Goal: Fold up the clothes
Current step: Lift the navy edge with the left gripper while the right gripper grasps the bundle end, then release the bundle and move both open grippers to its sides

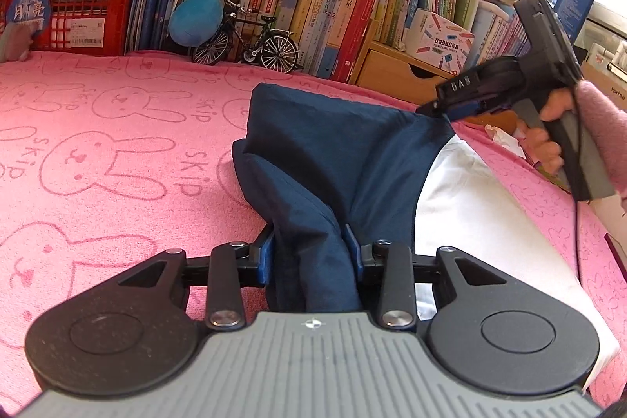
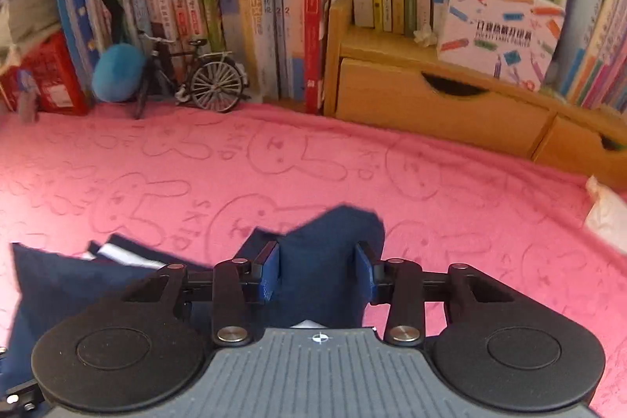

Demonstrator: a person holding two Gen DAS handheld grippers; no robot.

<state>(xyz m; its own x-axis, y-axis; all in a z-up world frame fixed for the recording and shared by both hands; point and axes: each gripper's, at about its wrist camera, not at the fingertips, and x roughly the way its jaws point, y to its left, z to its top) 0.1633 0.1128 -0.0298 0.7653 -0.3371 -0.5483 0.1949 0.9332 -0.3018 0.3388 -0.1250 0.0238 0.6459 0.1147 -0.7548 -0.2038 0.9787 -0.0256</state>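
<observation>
Across desk: pink rabbit-print towel (image 2: 431, 183) as cover.
Mid-desk: navy garment (image 1: 333, 151) lifted in a ridge, over white cloth (image 1: 470, 206).
Left gripper (image 1: 311, 253): jaws clamped on garment bunch.
Right gripper (image 2: 318, 271): jaws gripping garment corner.

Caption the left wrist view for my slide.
Two hand-held grippers, left and right, lift a navy garment over a pink bunny-print towel.
</observation>
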